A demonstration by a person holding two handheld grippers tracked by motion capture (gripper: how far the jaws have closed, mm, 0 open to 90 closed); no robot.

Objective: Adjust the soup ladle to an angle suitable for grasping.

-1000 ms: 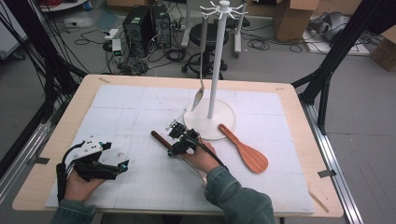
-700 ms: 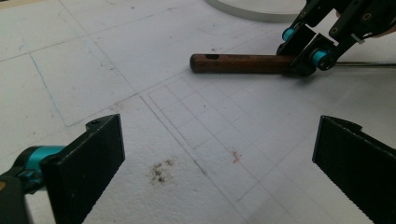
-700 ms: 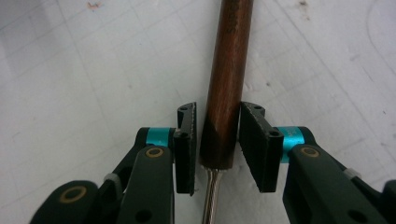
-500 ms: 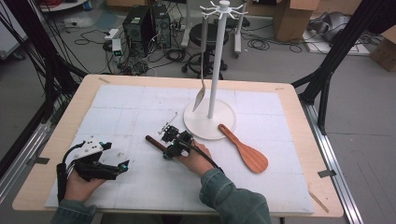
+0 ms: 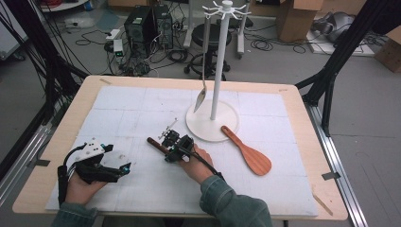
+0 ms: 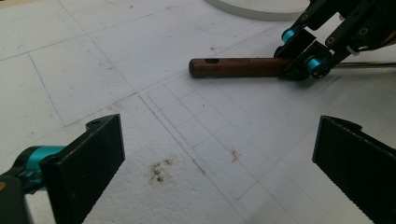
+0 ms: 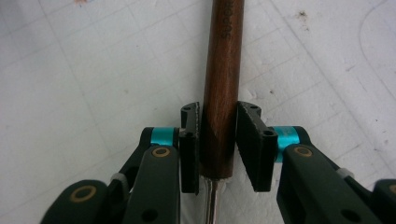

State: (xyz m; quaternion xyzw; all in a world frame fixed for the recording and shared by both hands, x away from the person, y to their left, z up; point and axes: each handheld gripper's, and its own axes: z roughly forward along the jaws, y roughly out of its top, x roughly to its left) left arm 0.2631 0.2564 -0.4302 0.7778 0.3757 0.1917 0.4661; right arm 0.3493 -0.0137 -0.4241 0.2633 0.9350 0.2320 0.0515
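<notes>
Right gripper (image 7: 218, 140): jaws have just been closing, pads now against both sides of the dark wooden handle (image 7: 223, 88) of a utensil lying flat on the white foam mat (image 5: 142, 113), near the white stand base (image 5: 208, 126). Left gripper (image 6: 219, 154): jaws wide apart, nothing between them, resting at the mat's left.

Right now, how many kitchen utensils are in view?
3. A metal spoon hangs on the white stand. A wooden spatula lies on the mat right of the stand's base. A wooden-handled utensil lies between the right gripper pads; its head is hidden.
</notes>
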